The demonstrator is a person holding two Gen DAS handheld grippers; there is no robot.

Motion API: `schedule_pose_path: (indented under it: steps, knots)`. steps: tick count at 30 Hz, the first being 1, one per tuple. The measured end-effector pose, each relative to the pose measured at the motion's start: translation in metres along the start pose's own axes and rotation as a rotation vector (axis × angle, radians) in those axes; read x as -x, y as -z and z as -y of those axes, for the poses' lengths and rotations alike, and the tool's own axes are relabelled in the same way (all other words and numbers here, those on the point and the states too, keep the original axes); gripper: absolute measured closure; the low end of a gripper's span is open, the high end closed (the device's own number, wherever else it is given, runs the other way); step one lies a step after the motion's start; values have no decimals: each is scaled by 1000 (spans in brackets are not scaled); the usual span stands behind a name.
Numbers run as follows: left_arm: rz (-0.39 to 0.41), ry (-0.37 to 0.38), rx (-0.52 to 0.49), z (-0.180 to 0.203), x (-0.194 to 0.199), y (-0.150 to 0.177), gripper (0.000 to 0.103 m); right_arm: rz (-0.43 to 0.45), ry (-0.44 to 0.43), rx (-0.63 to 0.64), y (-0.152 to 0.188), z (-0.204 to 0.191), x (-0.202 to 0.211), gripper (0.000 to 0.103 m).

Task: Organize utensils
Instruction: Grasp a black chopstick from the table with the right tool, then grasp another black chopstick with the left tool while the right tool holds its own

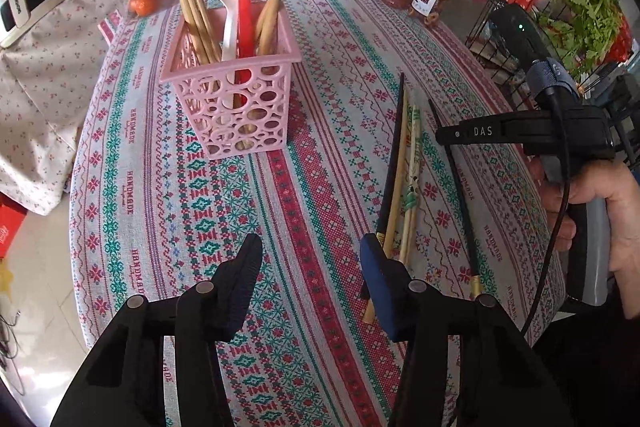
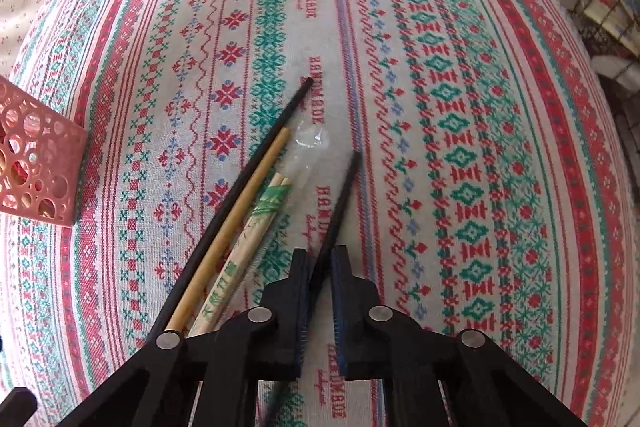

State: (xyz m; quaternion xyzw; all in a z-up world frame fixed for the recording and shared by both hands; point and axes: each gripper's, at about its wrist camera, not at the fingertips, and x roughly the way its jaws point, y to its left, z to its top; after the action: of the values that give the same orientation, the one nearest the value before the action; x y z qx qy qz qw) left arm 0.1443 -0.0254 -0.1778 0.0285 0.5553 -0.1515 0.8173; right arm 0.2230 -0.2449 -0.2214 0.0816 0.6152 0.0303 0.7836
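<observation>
Only right-view: gripper (image 2: 320, 263) around black chopstick (image 2: 340, 203).

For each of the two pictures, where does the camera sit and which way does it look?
Left wrist view: sits on the left gripper, looks across the patterned tablecloth at the pink basket; shows its own open fingers, plus the right gripper and the hand holding it.
Right wrist view: sits on the right gripper, looks down along the black chopstick between its fingers.
Shared: tablecloth, basket, the loose chopsticks.
</observation>
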Motion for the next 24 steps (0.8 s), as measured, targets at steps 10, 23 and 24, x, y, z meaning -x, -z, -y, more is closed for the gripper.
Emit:
schedule_pose_path:
  steps: [10, 23, 24]
  knots:
    - [-59, -54, -138, 52, -30, -25, 85, 58, -135, -86, 14, 62, 49, 99]
    - [-94, -74, -87, 81, -99, -111, 97, 49, -191, -72, 5, 68, 55, 99]
    - [-91, -72, -86, 82, -102, -115, 97, 48, -194, -72, 4, 69, 55, 99]
